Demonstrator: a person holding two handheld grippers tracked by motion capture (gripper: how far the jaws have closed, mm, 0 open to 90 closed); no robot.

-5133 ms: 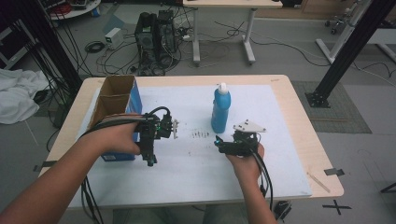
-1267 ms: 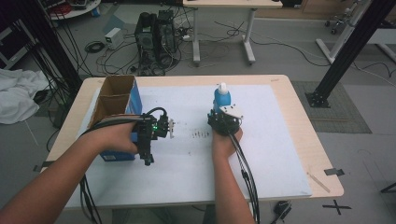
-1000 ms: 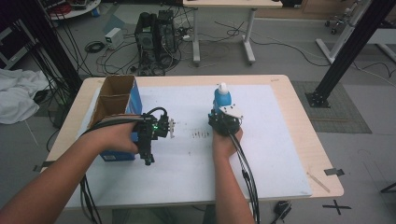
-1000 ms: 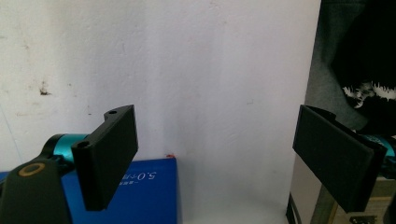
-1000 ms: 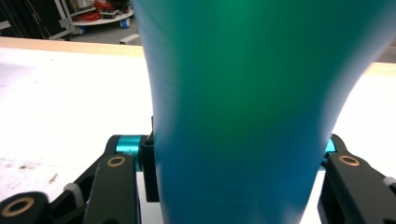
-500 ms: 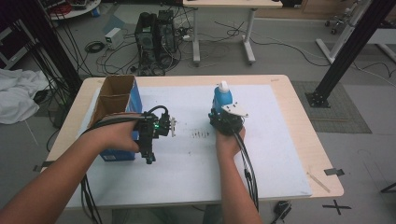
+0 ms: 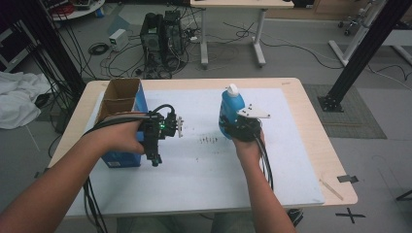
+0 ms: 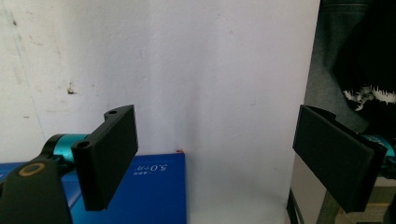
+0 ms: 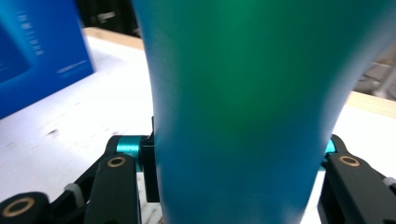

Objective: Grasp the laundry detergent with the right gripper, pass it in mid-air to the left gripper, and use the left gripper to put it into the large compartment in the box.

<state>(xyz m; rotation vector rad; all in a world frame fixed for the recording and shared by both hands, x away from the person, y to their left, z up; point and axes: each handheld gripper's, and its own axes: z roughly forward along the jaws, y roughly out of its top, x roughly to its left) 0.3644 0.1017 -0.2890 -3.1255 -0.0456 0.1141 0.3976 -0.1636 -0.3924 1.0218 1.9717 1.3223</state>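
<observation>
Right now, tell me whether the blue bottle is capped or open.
Capped. In the high view a white cap sits on the bottle, which stands upright, gripped low by the right tool.

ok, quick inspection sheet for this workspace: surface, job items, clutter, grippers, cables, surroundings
surface: wooden table under a white sheet, small dark marks mid-sheet.
job's things: blue bottle, white cap, upright; open blue box at the left.
clutter: nothing seen.
grippers: right gripper shut on the bottle's body; left gripper open, nothing between its jaws, beside the box.
cables: black leads trail off the near edge.
surroundings: computer tower, floor cables, second table, white cloth at left.
</observation>
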